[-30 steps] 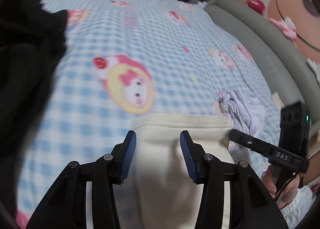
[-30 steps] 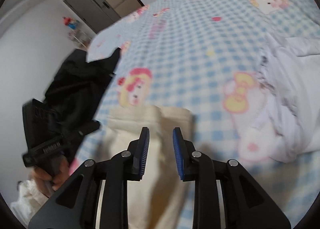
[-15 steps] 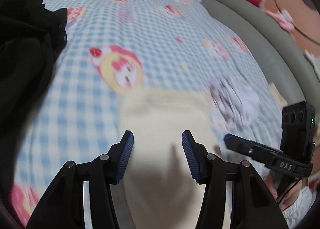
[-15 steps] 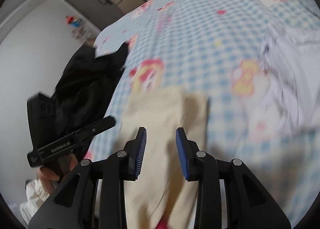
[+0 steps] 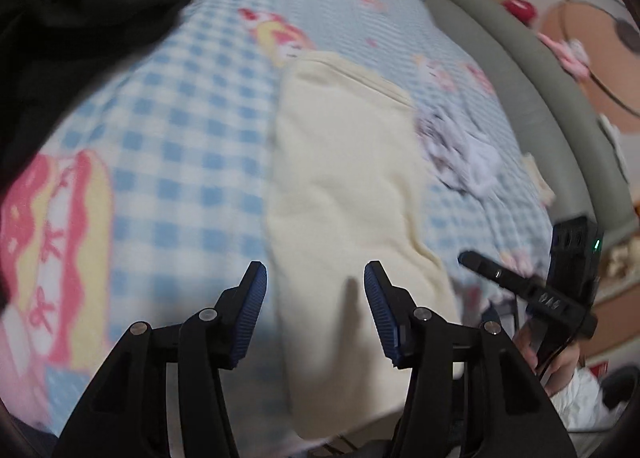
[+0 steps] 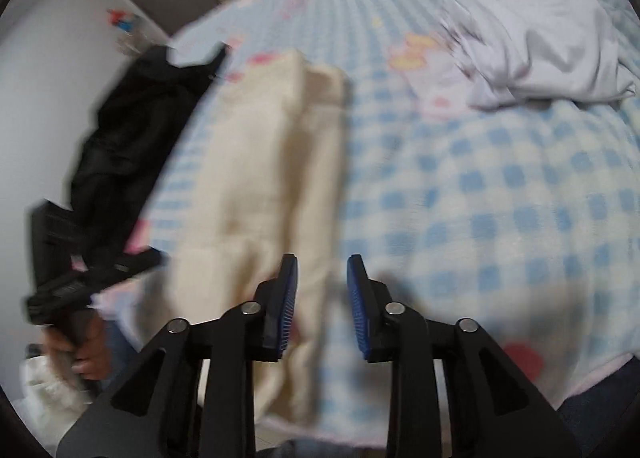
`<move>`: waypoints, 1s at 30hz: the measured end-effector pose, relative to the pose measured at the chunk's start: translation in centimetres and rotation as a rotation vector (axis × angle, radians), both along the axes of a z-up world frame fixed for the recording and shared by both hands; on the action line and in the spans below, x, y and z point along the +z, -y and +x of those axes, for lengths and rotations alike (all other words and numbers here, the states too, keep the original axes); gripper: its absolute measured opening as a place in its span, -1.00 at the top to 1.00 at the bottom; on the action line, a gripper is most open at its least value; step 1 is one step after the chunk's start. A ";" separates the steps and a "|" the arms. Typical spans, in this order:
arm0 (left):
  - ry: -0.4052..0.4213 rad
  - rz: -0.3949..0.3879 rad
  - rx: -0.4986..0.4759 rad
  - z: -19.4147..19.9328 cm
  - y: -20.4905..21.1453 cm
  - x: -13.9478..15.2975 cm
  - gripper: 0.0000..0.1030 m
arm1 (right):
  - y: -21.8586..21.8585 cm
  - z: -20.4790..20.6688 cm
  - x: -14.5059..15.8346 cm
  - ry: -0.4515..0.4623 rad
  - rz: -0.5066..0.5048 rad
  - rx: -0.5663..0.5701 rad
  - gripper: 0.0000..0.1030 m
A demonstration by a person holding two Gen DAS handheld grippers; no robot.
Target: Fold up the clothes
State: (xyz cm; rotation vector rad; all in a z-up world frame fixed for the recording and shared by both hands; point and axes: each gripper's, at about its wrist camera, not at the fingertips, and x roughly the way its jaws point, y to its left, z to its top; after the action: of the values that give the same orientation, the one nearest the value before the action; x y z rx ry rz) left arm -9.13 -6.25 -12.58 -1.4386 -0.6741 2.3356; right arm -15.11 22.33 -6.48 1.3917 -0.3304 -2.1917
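Your left gripper (image 5: 314,290) hangs with jaws apart and empty over the cream garment (image 5: 344,178) lying lengthwise on the checked bedspread (image 5: 180,162), while your right gripper (image 6: 322,286) is opening, gripping nothing.

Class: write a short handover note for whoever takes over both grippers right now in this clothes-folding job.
Left gripper: open, empty, over the near end of the cream garment.
Right gripper: jaws opening, nothing gripped, at the garment's near right edge.
Things: cream garment lies lengthwise on the checked bedspread; black clothes to its left, white garment crumpled to its right.
Done: cream piece appears laid out in a long narrow strip.
Left: fold it shorter, then the others.
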 end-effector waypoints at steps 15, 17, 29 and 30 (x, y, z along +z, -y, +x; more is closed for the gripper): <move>0.081 0.036 0.009 3.7 0.2 -2.5 -0.08 | 1.8 3.1 -2.6 0.057 0.101 0.080 0.58; 0.088 0.059 -0.007 4.3 -0.3 -2.8 -0.08 | 1.0 3.5 -2.4 0.066 0.060 0.070 0.57; 0.147 0.125 -0.010 5.8 -0.9 -5.5 -0.09 | 0.9 5.8 -2.2 0.071 -0.016 0.094 -0.16; 0.149 0.123 -0.010 5.8 -1.0 -5.6 -0.11 | 0.6 6.0 -1.5 0.045 -0.024 0.080 -0.15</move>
State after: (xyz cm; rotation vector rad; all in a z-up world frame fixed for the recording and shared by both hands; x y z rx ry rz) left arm -3.35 -5.28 -18.18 -1.5671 -0.8334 2.1541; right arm -9.13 21.70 -7.99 1.4188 -0.3113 -2.0878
